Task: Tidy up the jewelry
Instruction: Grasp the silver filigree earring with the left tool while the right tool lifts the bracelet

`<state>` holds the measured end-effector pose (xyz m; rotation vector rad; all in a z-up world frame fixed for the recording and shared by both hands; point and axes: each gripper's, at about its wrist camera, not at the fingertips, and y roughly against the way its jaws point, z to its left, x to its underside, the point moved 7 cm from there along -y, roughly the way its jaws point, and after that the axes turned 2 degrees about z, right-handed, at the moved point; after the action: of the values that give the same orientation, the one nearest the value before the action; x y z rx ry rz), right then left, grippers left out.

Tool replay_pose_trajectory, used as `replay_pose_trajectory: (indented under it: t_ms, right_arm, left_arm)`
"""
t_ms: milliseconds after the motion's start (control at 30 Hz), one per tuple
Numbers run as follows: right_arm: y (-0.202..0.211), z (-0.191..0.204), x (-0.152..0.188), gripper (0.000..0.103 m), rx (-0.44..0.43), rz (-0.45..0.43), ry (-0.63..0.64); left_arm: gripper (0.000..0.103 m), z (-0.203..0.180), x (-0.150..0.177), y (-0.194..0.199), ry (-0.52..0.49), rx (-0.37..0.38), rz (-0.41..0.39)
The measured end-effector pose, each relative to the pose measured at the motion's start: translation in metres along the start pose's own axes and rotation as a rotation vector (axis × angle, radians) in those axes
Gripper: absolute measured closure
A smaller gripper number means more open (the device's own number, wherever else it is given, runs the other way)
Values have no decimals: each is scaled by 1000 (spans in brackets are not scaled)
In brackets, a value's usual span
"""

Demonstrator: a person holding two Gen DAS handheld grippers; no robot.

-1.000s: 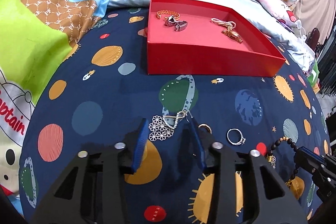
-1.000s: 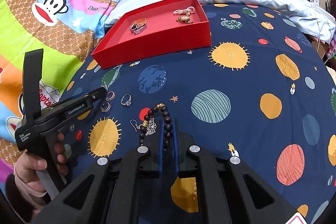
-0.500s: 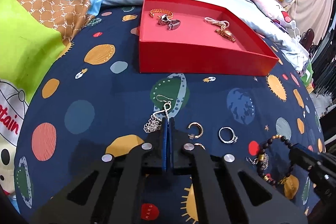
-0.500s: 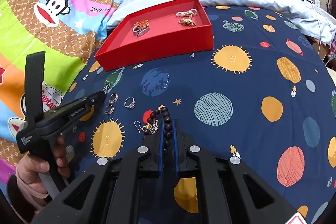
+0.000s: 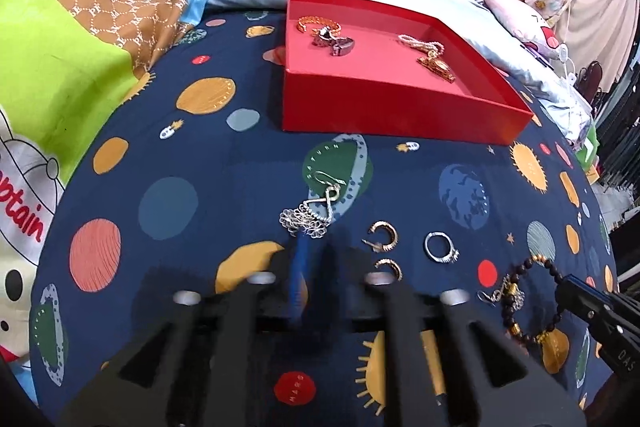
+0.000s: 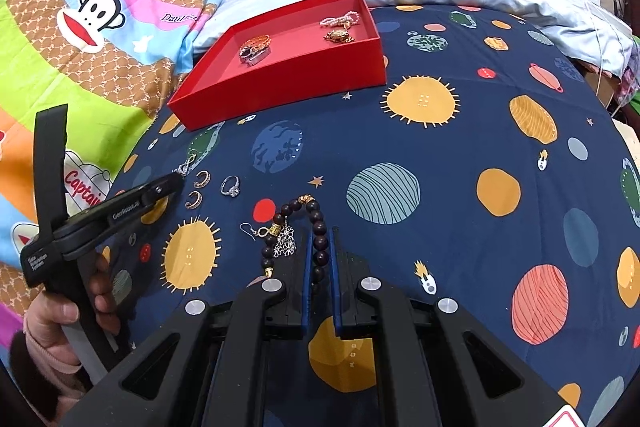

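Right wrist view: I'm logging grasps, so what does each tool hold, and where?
The right tool is shut on the dark bead bracelet, pinching its right-hand strand. The left tool, jaws just reopening, holds nothing; the silver flower earring lies at its tips.

On the bedspread lie two gold hoop earrings (image 5: 385,235), one ring (image 5: 440,247), one bead bracelet (image 6: 314,227) (dark beads), two silver dangle earrings (image 5: 310,215).

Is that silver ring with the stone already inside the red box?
No, the silver ring lies on the planet-print bedspread, in front of the red box and outside it.
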<state>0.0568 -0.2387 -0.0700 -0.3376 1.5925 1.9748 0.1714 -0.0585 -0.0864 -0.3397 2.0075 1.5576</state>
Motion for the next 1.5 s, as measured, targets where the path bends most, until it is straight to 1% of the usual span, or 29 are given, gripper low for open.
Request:
replay_pose_trajectory:
  t_ms: [67, 267, 300, 333, 400, 433, 467, 700, 933, 1033, 1133, 1233, 1367, 1500]
  right_arm:
    - [0, 0, 0, 96, -2, -2, 1]
    - [1, 0, 0, 96, -8, -4, -1]
    - [1, 0, 0, 96, -9, -3, -2]
    - [0, 0, -1, 96, -9, -3, -3]
    - [0, 0, 0, 96, -9, 0, -4]
    - [-1, 0, -1, 96, -9, 0, -5]
    - [-1, 0, -1, 96, -11, 0, -5]
    - [1, 2, -2, 96, -17, -6, -1]
    - [15, 13, -10, 96, -44, -38, 14]
    - [28, 20, -17, 96, -72, -64, 21]
    - [42, 26, -24, 96, -80, -93, 36]
    - [58, 31, -32, 96, -113, -120, 39]
    - [69, 33, -42, 96, -100, -148, 62]
    - [74, 34, -62, 96, -68, -178, 100]
  left_arm:
    - [61, -1, -4, 0, -17, -17, -20]
    - [61, -4, -12, -12, -68, -41, -17]
    - [62, -4, -13, -15, -78, -48, -20]
    - [66, -5, -14, -16, -90, -54, -25]
    - [80, -6, -15, -17, -108, -52, -27]
    - [83, -7, -16, -17, -110, -38, -27]
    - [85, -8, -16, -17, -110, -31, -27]
    - [85, -11, -14, -14, -112, -19, -32]
    - [85, -13, -13, 5, -89, 12, -49]
    - [85, -15, -13, 20, -80, 30, -65]
    - [85, -18, -14, 35, -71, 53, -79]
    - [85, -20, -16, 50, -69, 72, -94]
    - [85, -22, -21, 66, -67, 107, -106]
    - [85, -25, -39, 75, -78, 117, -128]
